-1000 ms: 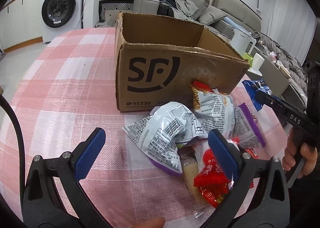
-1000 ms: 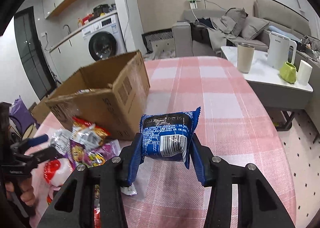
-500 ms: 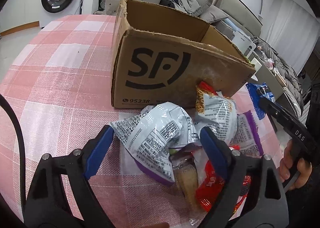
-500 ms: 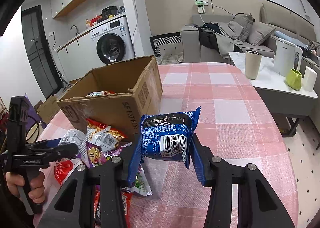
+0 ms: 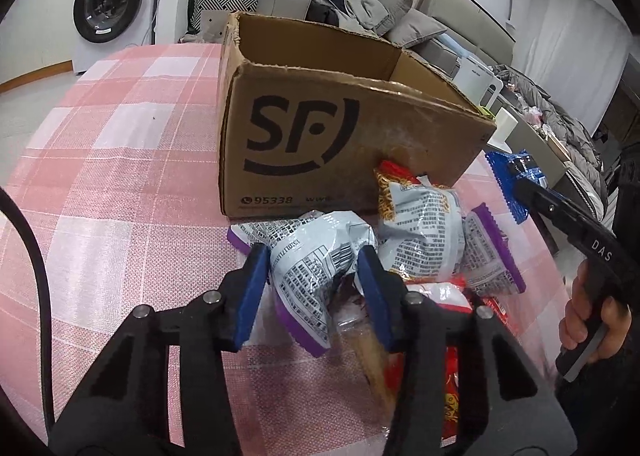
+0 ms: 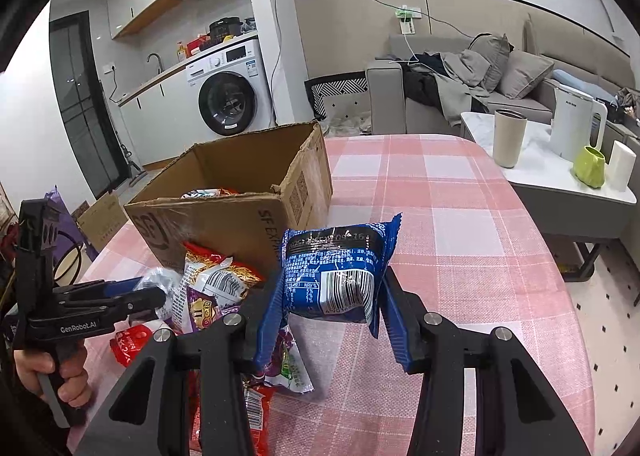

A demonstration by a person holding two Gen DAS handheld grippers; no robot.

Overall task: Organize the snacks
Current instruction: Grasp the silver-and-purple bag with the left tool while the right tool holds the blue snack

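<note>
The open cardboard box (image 6: pixel 240 212) on the checked table (image 5: pixel 120 160) already holds a few packets, while the left gripper (image 5: pixel 314 292), gaping a second ago, now pinches the silver-purple packet (image 5: pixel 316 260) before it, and the right gripper (image 6: pixel 328 316) still clamps the blue packet (image 6: pixel 336 272) aloft.

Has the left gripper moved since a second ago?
Yes. The left gripper advanced toward the cardboard box and its fingers closed around the grey-and-purple snack bag.

Washing machine (image 6: pixel 228 96) at back; sofa (image 6: pixel 500 84); side table (image 6: pixel 560 172) bearing kettle (image 6: pixel 574 128), beige tumbler (image 6: pixel 509 138), green cup (image 6: pixel 589 167).
</note>
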